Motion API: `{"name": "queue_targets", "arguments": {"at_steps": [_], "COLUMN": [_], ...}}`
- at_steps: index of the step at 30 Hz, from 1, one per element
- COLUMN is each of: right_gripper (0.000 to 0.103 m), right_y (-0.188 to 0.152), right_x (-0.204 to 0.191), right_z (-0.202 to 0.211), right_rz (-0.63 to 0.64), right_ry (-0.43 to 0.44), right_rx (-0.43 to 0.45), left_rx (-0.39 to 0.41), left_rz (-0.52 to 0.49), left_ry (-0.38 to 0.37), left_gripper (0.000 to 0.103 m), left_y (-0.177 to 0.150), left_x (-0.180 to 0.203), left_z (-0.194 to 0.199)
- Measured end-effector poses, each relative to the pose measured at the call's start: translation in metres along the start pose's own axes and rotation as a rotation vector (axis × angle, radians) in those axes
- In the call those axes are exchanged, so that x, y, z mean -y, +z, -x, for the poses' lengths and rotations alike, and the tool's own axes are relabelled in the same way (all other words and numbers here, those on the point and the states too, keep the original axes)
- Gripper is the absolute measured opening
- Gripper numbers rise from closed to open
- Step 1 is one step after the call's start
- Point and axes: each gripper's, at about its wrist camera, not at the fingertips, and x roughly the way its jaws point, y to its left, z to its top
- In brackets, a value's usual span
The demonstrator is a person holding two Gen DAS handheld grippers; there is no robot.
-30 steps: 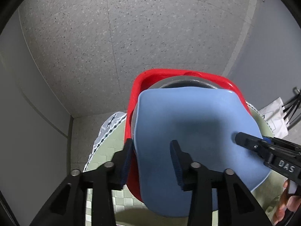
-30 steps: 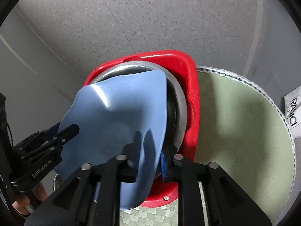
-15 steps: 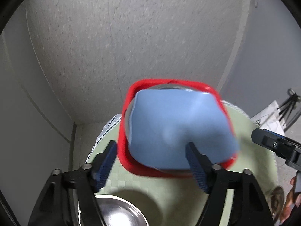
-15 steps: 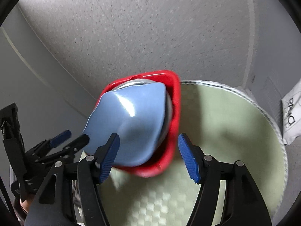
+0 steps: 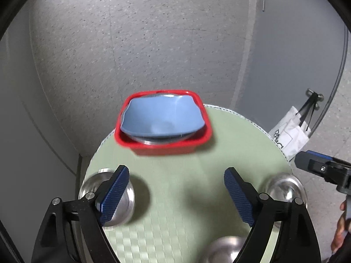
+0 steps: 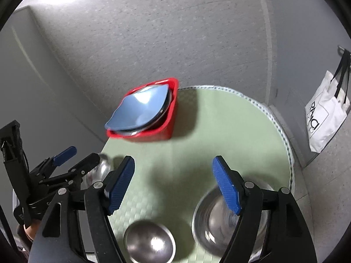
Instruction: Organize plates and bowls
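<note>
A blue plate (image 5: 162, 116) (image 6: 140, 109) lies tilted on steel dishes inside a red bin (image 5: 162, 146) (image 6: 153, 134) at the far edge of the round green table (image 5: 186, 164) (image 6: 219, 131). My left gripper (image 5: 176, 192) (image 6: 76, 160) hangs back from the bin above the table, its jaws opening with nothing between them. My right gripper (image 6: 173, 185) (image 5: 316, 164) is beside it, its jaws also opening and empty. Three steel bowls stand on the near side of the table: one at the left (image 5: 107, 197) (image 6: 101, 168), one in the middle (image 5: 223, 249) (image 6: 149, 241) and one at the right (image 5: 283, 188) (image 6: 228, 219).
A white tote bag (image 5: 289, 133) (image 6: 326, 114) hangs on a hook at the right. Speckled grey floor lies beyond the table and a grey wall panel runs along the left. A hand (image 5: 342, 230) shows at the lower right of the left wrist view.
Both grippers have let go of the blue plate, opened wide, and drawn back and up from the red bin. The plate now rests in the bin and the steel bowls have come into view.
</note>
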Motion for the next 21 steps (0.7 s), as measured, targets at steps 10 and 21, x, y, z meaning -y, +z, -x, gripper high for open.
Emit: {"name": "queue_targets", "arguments": {"at_steps": [10, 21], "right_gripper": [0.075, 0.075], "right_y": [-0.027, -0.053], "right_x": [-0.067, -0.142], "right_z": [-0.038, -0.146], "right_rz": [0.061, 0.022], "right_ry": [0.049, 0.025], "right_rx": [-0.073, -0.203], "left_rx": [-0.002, -0.173], "left_rz": [0.068, 0.092], "left_ry": [0.054, 0.117], "left_gripper": [0.087, 0.085], "left_y": [-0.035, -0.063], "left_x": [-0.058, -0.169], "left_z": [0.054, 0.017]}}
